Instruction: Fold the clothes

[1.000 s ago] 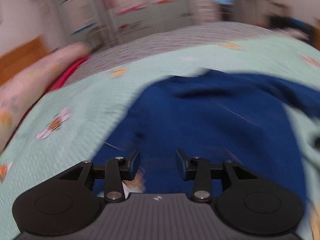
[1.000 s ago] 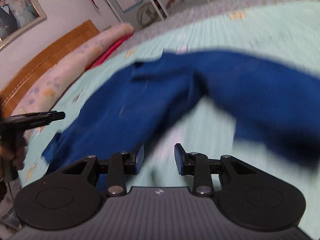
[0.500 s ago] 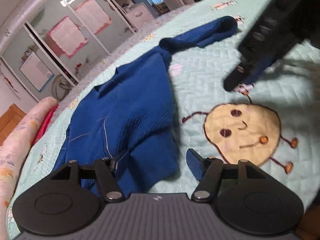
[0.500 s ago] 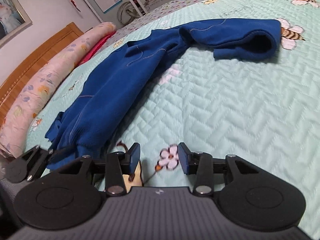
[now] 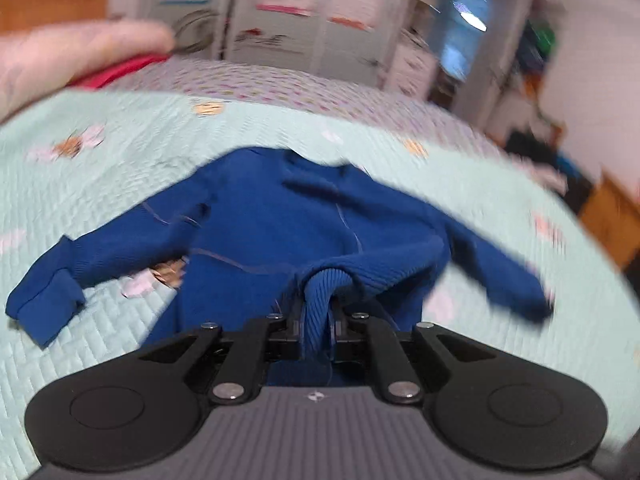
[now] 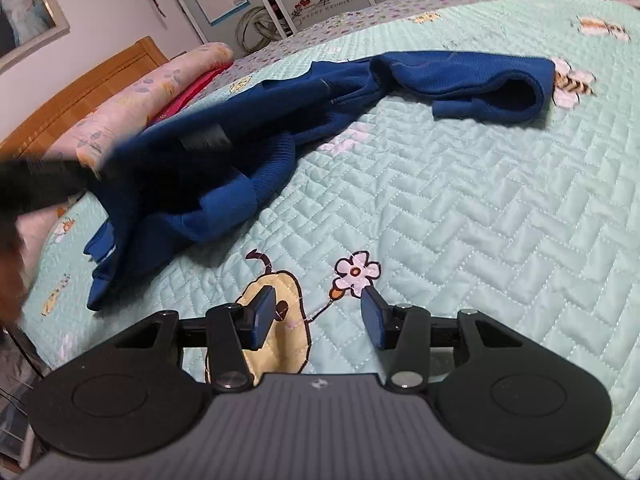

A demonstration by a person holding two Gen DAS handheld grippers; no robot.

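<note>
The blue sweater (image 5: pixel 280 216) lay on the bed, on the mint-green quilt (image 6: pixel 460 200), not flat and not folded: its body was bunched and partly lifted, one sleeve (image 5: pixel 80 272) stretched out to the left of the left jaws, and the other sleeve (image 6: pixel 480 80) lay doubled over far ahead of the right jaws.

The change was in the left gripper (image 5: pixel 316 328). Half a second before, its jaws stood wide with the sweater's edge only between them; now they were closed on a ribbed fold of the sweater, which rose like a small ridge straight out of the jaws. The left view was also blurred, so the gripper seemed to be moving with the cloth. In the right view a dark blurred shape, most likely the left gripper, covered the near part of the sweater.

The right gripper (image 6: pixel 316 320) held nothing. Its jaws were wide, wider than half a second before, and they hovered over the quilt near a stitched flower (image 6: pixel 357 269), with the sweater ahead and to the left of them.

For the task this meant, in my judgement, that the sweater was now under control at one point and was being pulled, perhaps to spread it or turn it. The free gripper looked ready to take a second point.
</note>
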